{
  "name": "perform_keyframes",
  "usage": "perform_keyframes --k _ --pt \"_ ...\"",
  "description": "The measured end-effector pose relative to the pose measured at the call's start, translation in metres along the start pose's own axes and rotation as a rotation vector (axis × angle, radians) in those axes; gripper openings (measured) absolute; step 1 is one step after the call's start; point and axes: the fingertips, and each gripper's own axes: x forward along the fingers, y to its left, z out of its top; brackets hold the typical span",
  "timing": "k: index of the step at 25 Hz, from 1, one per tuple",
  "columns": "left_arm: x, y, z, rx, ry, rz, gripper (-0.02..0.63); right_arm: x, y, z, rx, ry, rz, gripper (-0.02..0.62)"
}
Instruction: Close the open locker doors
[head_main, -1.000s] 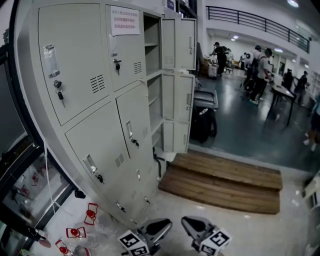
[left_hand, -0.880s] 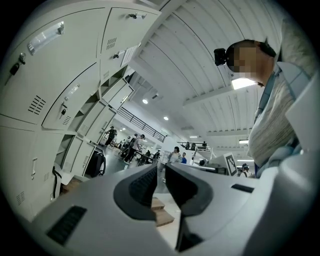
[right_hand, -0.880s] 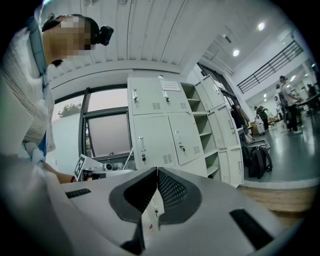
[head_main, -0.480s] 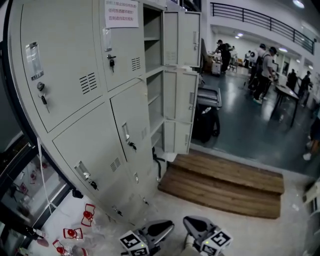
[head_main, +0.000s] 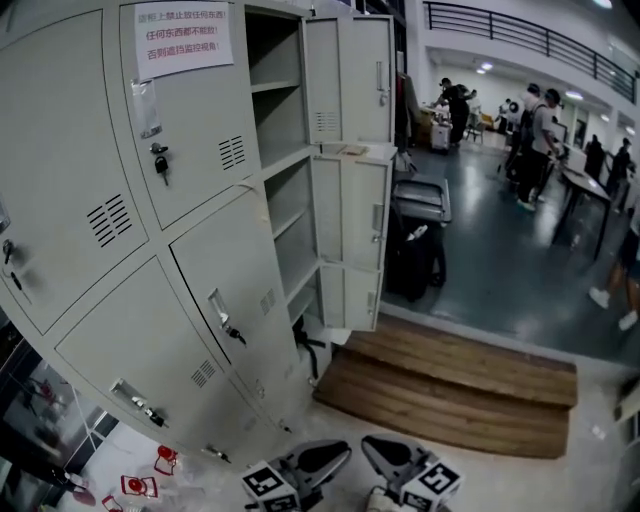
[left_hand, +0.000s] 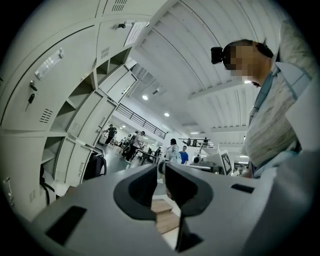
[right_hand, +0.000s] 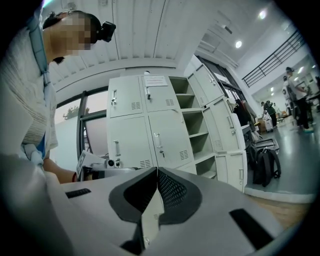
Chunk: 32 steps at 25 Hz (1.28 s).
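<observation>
Grey metal locker, standing at the left of the head view, with a paper notice stuck on an upper closed door and a key hanging in the lock below it; right-hand column with three doors swung open, namely top door, middle door and bottom door, bare shelves showing behind them; black bag just beyond the open doors; low wooden step on the floor in front of that column; several people standing far back in the hall; left gripper low at the bottom edge of the head view, well apart from the locker, jaws only a narrow slit apart with nothing between them; right gripper just beside it, also clear of the doors, jaws pressed together and empty; the person's pale sleeve seen behind both grippers in the gripper views
</observation>
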Motion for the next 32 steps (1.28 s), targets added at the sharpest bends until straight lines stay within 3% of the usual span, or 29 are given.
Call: perform_keyframes --k 3,16,20,23,29,32 --pt "0.027 0.019 0.001 0.013 0.002 0.013 0.046 0.003 -0.026 0.019 0.004 -0.049 0.036 0.003" --pt "0.121 0.067 -0.011 0.034 0.01 0.084 0.046 -0.001 -0.14 0.027 -0.059 -0.007 0.085 0.003" --pt "0.127 0.078 -0.009 0.019 0.005 0.108 0.046 0.005 -0.149 0.044 -0.025 -0.066 0.102 0.003" --pt "0.131 0.096 -0.005 0.02 0.0 0.127 0.046 0.017 -0.158 0.036 -0.034 -0.034 0.123 0.003" --pt "0.154 0.134 0.015 0.005 -0.013 0.092 0.046 0.051 -0.182 0.061 -0.032 -0.06 0.12 0.003" --pt "0.163 0.156 0.031 0.044 -0.014 0.062 0.046 0.071 -0.193 0.072 -0.048 -0.056 0.114 0.003"
